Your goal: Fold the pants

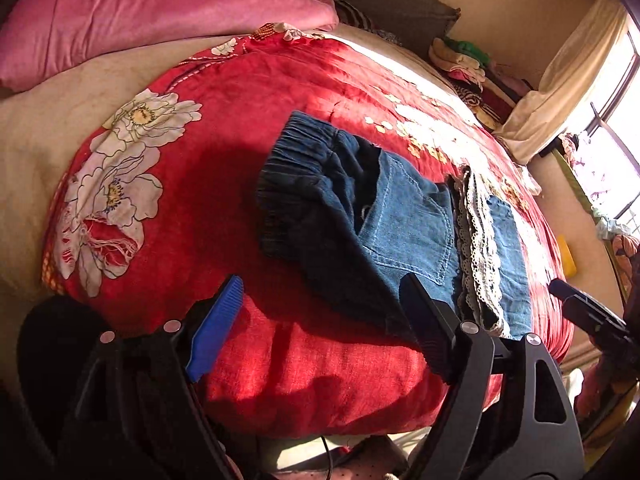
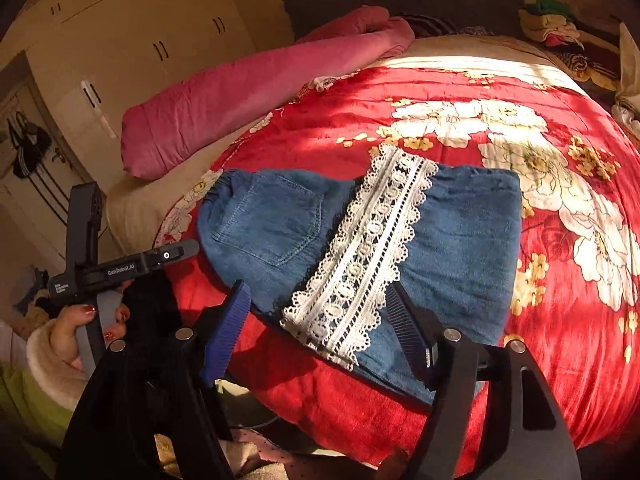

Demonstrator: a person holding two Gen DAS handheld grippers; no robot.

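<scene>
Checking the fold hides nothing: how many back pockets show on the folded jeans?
1. A stitched patch pocket lies on the jeans between the elastic waistband and the white lace strip. A second may be folded underneath, hidden.

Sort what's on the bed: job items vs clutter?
Job: denim pants with white lace trim, folded on the red floral bedspread; left gripper and right gripper, both open.
Clutter: pink quilt, clothes pile, wardrobe.
</scene>
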